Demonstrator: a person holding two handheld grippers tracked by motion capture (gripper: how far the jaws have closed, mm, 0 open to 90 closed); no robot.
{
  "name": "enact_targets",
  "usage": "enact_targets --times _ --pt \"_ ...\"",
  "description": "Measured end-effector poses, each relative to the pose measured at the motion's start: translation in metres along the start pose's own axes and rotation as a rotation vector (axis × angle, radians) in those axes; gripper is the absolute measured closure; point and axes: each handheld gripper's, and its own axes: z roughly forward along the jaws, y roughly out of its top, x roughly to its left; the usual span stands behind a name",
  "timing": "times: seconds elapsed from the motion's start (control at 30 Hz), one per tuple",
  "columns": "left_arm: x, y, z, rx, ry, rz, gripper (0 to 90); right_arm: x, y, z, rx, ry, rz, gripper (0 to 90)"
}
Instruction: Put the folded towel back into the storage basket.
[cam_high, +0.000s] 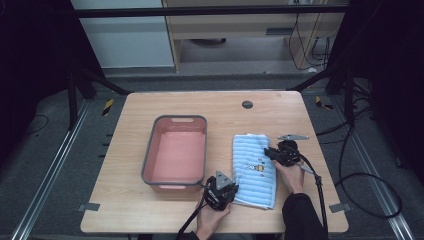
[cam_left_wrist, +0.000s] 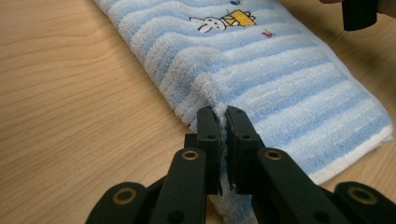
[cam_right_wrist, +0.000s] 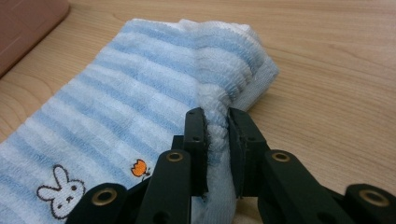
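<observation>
I see a light wooden table (cam_high: 150, 210) carrying a grey-rimmed pink tub (cam_high: 176, 150) left of centre, a folded blue-and-white striped towel (cam_high: 254, 170) lying flat just right of it, and a small dark round disc (cam_high: 247, 104) near the far edge.

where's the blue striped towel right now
In the high view the towel lies folded on the table's right half, beside the pink basin, pinched by the left gripper and right gripper.
</observation>
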Motion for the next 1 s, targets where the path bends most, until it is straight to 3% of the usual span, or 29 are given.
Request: enact_targets --times 0.23,0.57,1.0 --pt "-0.001 0.007 -0.012 -0.033 -0.005 0.024 85.2 0.006 0.005 -0.012 -0.038 0.014 -0.026 78.7" --pt "-0.005 0.018 -0.030 -0.086 -0.028 0.040 85.3 0.012 0.016 -0.044 -0.130 0.028 -0.043 78.7" --pt "-0.008 0.030 -0.051 -0.132 -0.012 0.070 85.3 0.025 0.029 -0.060 -0.178 0.027 -0.072 78.9"
